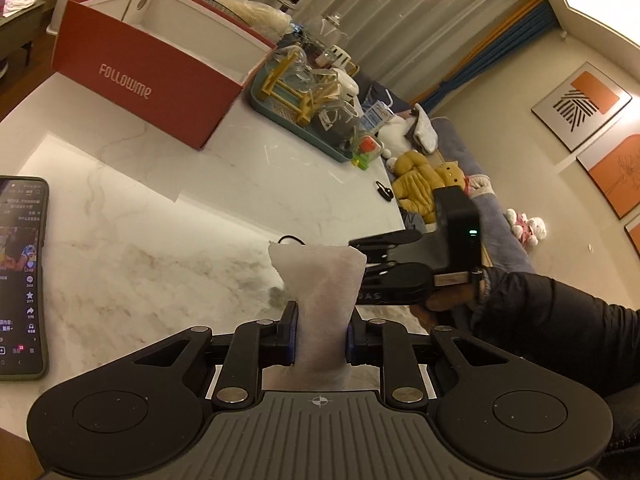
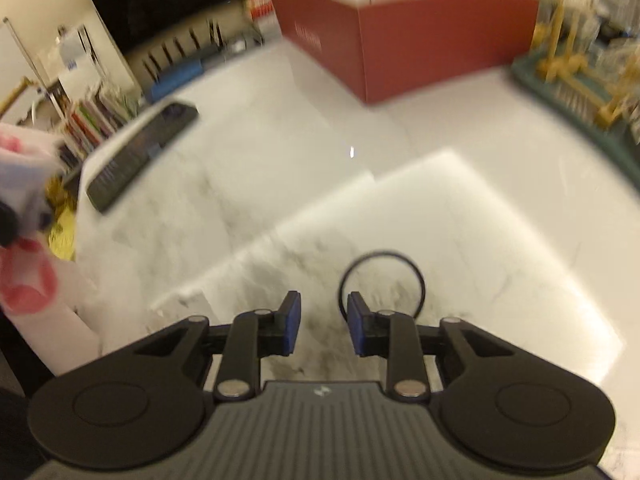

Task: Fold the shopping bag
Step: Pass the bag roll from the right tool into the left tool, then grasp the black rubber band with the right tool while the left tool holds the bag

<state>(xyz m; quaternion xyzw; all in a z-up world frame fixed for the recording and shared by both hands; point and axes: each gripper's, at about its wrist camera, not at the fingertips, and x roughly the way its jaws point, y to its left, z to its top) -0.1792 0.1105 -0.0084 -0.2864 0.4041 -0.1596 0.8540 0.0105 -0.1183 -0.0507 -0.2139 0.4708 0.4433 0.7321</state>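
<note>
The shopping bag (image 1: 322, 300) is white and thin, bunched into a narrow upright strip. My left gripper (image 1: 322, 338) is shut on it, above the marble table (image 1: 160, 240). In the left wrist view my right gripper (image 1: 384, 262) comes in from the right, its fingers close beside the bag's top edge. In the blurred right wrist view my right gripper (image 2: 323, 322) is open and empty over the table, and the bag with red print (image 2: 28, 272) shows at the far left edge.
A red open box (image 1: 148, 76) stands at the back of the table. A teal tray of glassware (image 1: 312, 92) is to its right. A phone (image 1: 22, 276) lies at the left. A black ring (image 2: 382, 280) lies on the table near my right gripper.
</note>
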